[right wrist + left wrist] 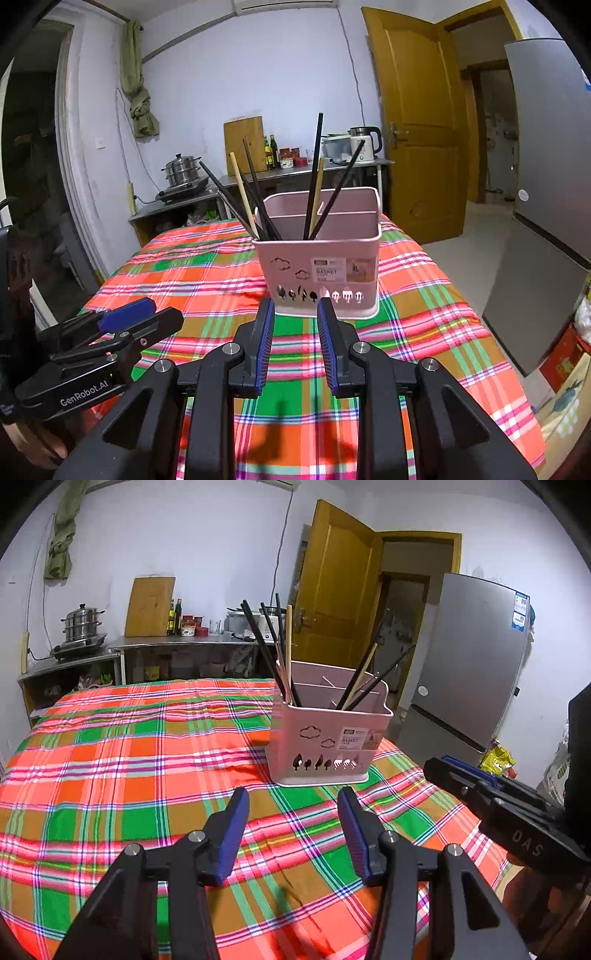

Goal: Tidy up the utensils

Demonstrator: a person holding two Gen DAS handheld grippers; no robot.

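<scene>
Chopsticks point(314, 173) lean in pink basket point(317, 273) on plaid cloth point(110, 775), light, stiff, slick, best pinched near upper ends; left gripper point(293, 830) and right gripper point(295, 345) both gape empty nearby.

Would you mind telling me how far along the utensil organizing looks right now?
It looks nearly or fully done: the chopsticks all stand in the pink basket, split between its left and right front compartments. Nothing is in hand; the left gripper and right gripper are both open and empty above the plaid tablecloth. No loose utensil shows on the cloth, so nothing visible is left.
</scene>
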